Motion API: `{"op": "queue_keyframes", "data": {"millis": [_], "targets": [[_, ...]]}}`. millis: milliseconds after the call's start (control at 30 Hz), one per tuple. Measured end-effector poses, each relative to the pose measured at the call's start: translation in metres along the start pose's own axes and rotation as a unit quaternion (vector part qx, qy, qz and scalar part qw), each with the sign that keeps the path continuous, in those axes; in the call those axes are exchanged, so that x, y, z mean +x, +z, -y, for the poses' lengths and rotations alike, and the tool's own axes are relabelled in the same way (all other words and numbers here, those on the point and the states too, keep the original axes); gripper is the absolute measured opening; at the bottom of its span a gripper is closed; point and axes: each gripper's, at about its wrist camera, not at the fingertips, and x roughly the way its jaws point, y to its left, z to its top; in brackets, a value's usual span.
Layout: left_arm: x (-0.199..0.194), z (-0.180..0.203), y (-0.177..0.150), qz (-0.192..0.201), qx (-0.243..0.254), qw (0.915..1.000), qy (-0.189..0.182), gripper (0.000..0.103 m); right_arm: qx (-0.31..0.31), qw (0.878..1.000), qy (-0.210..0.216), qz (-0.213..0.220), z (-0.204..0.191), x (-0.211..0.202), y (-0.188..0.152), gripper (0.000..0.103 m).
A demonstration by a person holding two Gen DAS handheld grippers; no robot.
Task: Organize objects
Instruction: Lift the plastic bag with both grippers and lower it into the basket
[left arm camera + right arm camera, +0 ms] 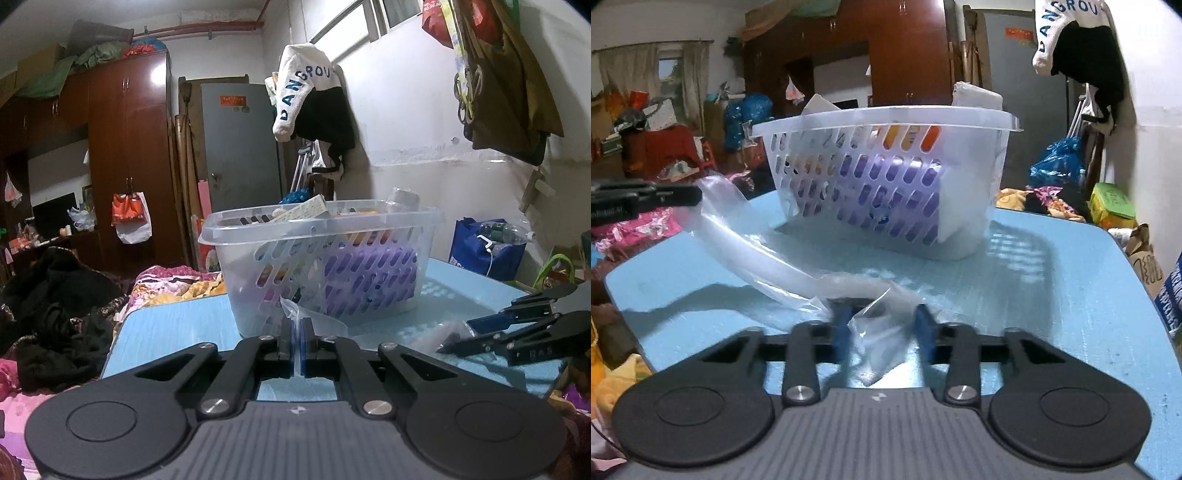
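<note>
A clear plastic bag (768, 251) was seen stretched across a light blue table (1052, 295), one end pinched between the fully closed jaws of the left gripper (295, 325) and the other end lying between the jaws of the right gripper (882, 314). In the left wrist view, a thin fold of the film rose from the closed blue pads (305, 332), so the left gripper was closed on the bag. In the right wrist view, the blue fingers (925, 325) stood partly apart with crumpled film bunched between them; whether the pads pressed on the film could not be told from the pictures. The bag was draped from the left gripper (646, 197), seen at the left edge of the right wrist view, down onto the table surface and forward to the right gripper. The right gripper (454, 345) appeared at the right edge of the left wrist view, low over the table. Behind the bag, a translucent slotted basket (886, 122) was set on the table, just beyond the film and apart from both grippers. Inside the basket a purple item (894, 192) was visible through the slots, with an orange item (923, 138) above it and white packets (977, 96) sticking up over the rim. A dark wooden wardrobe (125, 155) and a grey door (240, 147) were visible behind the table, and bedding (173, 284) lay beside it.
</note>
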Motion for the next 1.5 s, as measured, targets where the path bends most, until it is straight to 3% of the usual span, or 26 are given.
{"op": "queue_keyframes", "data": {"millis": [133, 500, 767, 867, 1000, 1200, 1267, 1333, 1367, 1400, 1467, 1500], "targets": [[-0.001, 0.002, -0.002, -0.001, -0.001, 1.0, -0.006, 0.005, -0.01, 1.0, -0.001, 0.011, -0.004, -0.007, 0.001, 0.01], [-0.022, 0.001, 0.015, 0.036, -0.004, 0.9993, -0.008, 0.005, -0.022, 0.998, 0.005, 0.063, -0.007, -0.037, 0.032, 0.008], [-0.035, -0.007, 0.077, 0.094, 0.011, 0.9955, 0.002, 0.005, -0.07, 0.988, -0.024, 0.135, -0.016, -0.066, 0.113, 0.008], [-0.019, -0.015, 0.112, 0.107, 0.013, 0.9941, 0.009, 0.005, -0.077, 0.986, -0.044, 0.144, -0.008, -0.05, 0.151, 0.008], [0.027, -0.031, 0.144, 0.09, 0.003, 0.9959, 0.014, 0.005, -0.077, 0.986, -0.068, 0.13, 0.009, -0.008, 0.184, 0.008], [0.107, -0.049, 0.138, 0.022, -0.007, 0.9997, 0.012, 0.005, -0.074, 0.991, -0.078, 0.074, 0.027, 0.051, 0.186, 0.009], [0.12, -0.051, 0.128, 0.012, -0.007, 0.9998, 0.014, 0.008, -0.072, 0.992, -0.085, 0.063, 0.029, 0.06, 0.18, 0.016], [0.126, -0.053, 0.119, 0.017, -0.01, 0.9993, 0.031, 0.016, -0.063, 0.993, -0.081, 0.057, 0.034, 0.06, 0.178, 0.049], [0.127, -0.055, 0.115, 0.024, -0.016, 0.9981, 0.054, 0.037, -0.053, 0.994, -0.078, 0.06, 0.037, 0.056, 0.176, 0.056], [0.126, -0.055, 0.113, 0.03, -0.024, 0.997, 0.067, 0.065, -0.042, 0.994, -0.076, 0.066, 0.04, 0.048, 0.174, 0.067], [0.115, -0.057, 0.107, 0.054, -0.038, 0.9962, 0.057, 0.084, -0.024, 0.993, -0.07, 0.088, 0.046, 0.033, 0.172, 0.093], [0.11, -0.058, 0.105, 0.06, -0.041, 0.9962, 0.048, 0.084, -0.015, 0.992, -0.068, 0.105, 0.047, 0.023, 0.171, 0.103]]}}
